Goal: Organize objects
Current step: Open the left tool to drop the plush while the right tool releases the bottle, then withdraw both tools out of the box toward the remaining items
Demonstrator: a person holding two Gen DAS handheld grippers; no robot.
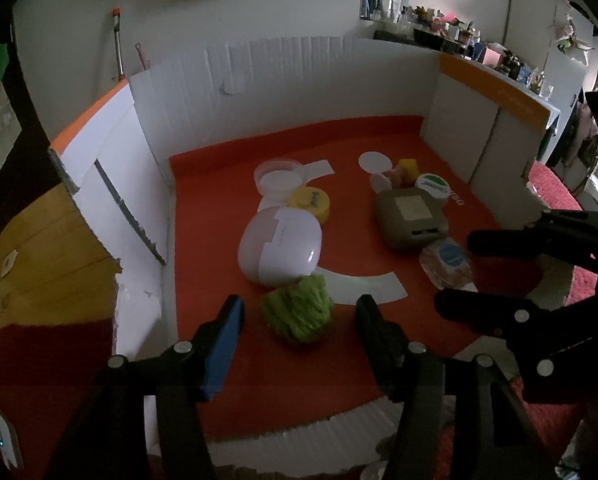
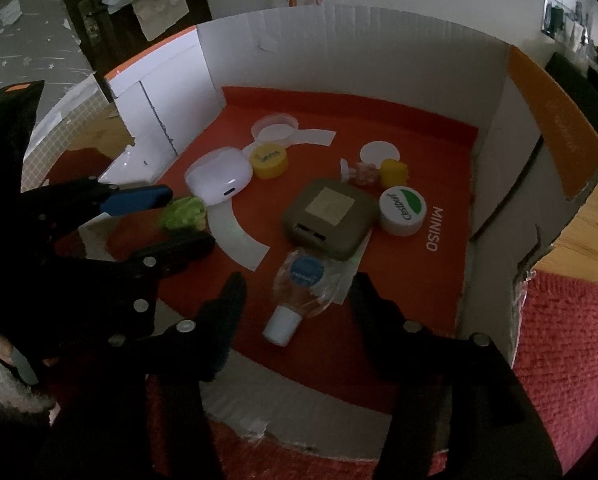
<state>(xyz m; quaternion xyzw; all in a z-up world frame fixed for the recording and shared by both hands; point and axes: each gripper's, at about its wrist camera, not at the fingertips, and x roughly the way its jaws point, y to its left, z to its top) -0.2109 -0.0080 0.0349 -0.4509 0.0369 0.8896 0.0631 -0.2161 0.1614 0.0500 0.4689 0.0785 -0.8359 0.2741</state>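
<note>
Jaws on both tools stand apart and hold nothing. Left gripper point(image 1: 299, 320) straddles the green fuzzy ball point(image 1: 297, 309); right gripper point(image 2: 295, 304) straddles the small clear bottle point(image 2: 303, 288), both inside the red-floored cardboard box point(image 2: 451, 184). Risk: the bottle, apparently lying on its side, may roll from closing fingers into the khaki case point(image 2: 329, 218) beyond.
</note>
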